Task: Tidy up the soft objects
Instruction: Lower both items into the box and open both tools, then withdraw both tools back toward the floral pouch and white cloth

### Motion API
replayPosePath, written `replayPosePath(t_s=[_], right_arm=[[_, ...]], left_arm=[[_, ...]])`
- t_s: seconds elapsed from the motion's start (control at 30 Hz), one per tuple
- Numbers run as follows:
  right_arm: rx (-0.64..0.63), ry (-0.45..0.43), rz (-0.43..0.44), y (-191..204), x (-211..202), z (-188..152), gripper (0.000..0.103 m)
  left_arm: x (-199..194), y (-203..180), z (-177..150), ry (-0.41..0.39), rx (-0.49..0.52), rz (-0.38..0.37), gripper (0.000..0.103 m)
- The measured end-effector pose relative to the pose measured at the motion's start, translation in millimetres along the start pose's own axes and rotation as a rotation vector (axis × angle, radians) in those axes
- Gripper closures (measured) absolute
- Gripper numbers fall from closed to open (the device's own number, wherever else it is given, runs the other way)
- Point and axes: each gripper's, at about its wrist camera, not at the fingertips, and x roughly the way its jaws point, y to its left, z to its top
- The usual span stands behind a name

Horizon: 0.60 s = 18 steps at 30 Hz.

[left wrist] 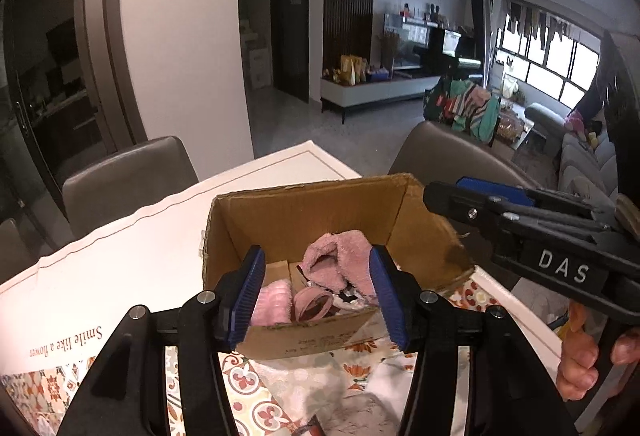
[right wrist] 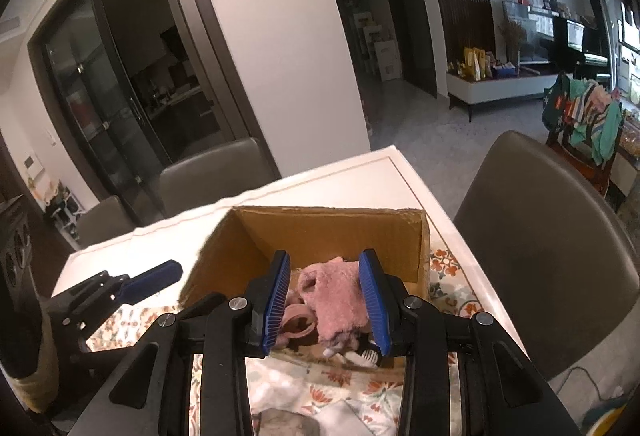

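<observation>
On the table [left wrist: 132, 256], cardboard box [left wrist: 304, 220] holding pink fleece [left wrist: 344, 260], both grippers' jaws wide, empty

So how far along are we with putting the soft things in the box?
Done: a pink fuzzy garment and a lighter pink piece lie in the cardboard box. In hand: nothing; left gripper and right gripper are open and empty. Left: a grey item lies on the patterned cloth.
</observation>
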Motion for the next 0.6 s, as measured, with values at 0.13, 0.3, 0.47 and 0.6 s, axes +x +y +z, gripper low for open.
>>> replayPosePath(t_s=[0.13, 0.3, 0.47, 0.6], right_arm=[[-0.006, -0.016, 0.01, 3, -14, -7, 0.065], [-0.015, -0.032, 0.0, 6, -29, -16, 0.065], [-0.022, -0.023, -0.008, 6, -36, -27, 0.065], [-0.024, -0.004, -0.012, 2, -39, -40, 0.065]], left_arm=[[-13, -4, -3, -0.022, 0.004, 0.007, 0.046], [-24, -9, -12, -0.022, -0.011, 0.018, 0.042], [-31, -13, -30, -0.008, -0.026, 0.043, 0.042], [-35, -19, -46, 0.009, -0.025, 0.037, 0.042]])
